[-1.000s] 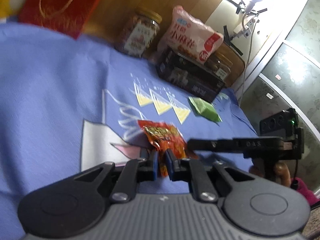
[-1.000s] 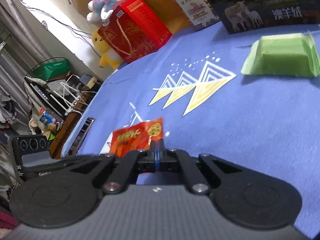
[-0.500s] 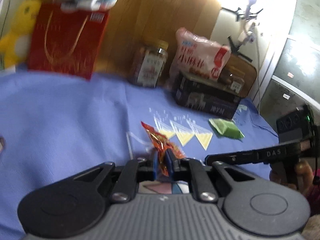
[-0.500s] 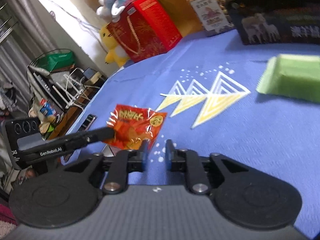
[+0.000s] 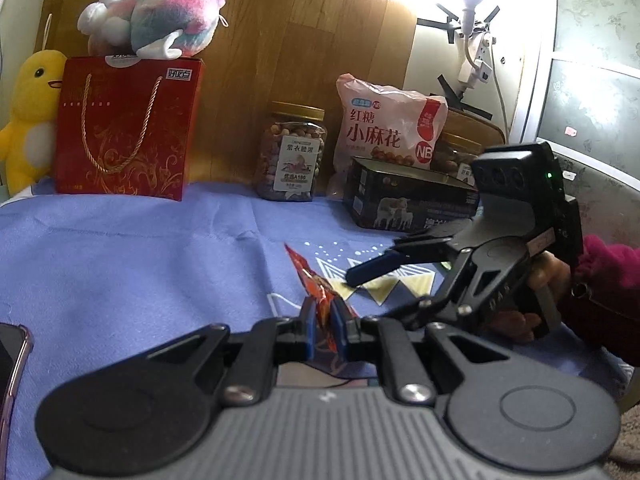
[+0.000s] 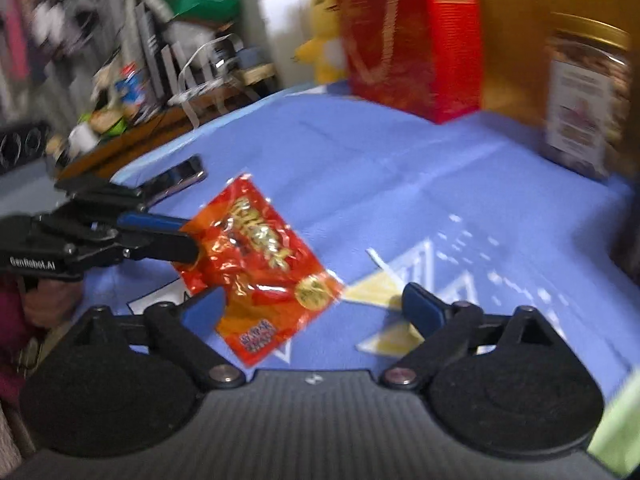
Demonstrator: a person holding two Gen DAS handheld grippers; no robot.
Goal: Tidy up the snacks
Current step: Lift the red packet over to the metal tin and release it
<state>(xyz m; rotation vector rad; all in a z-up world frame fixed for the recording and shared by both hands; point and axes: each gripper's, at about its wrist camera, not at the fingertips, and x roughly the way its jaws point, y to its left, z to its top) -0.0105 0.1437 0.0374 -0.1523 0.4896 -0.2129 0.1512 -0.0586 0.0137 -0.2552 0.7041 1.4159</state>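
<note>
A red foil snack packet [image 5: 316,292] is held edge-on above the blue cloth [image 5: 140,264], and my left gripper [image 5: 322,322] is shut on its near edge. In the right wrist view the packet [image 6: 260,256] hangs flat, pinched at its left side by the left gripper [image 6: 190,236]. My right gripper [image 6: 312,308] is opening, with jaws spread wide. The packet's lower corner shows between them, but neither pad touches it. In the left wrist view the right gripper [image 5: 376,290] sits just right of the packet, held by a hand in a magenta sleeve [image 5: 608,280].
Along the back wall stand a red gift bag [image 5: 128,132] with plush toys, a nut jar [image 5: 292,156], a pink snack bag [image 5: 388,124] and a black box [image 5: 408,200]. A phone [image 6: 176,176] lies at the cloth's left edge. A green packet [image 6: 616,428] lies to the right.
The right gripper has let go of the red packet, opened wide and drawn away from it. The left gripper keeps its hold and has rolled, so the packet now stands edge-on.
</note>
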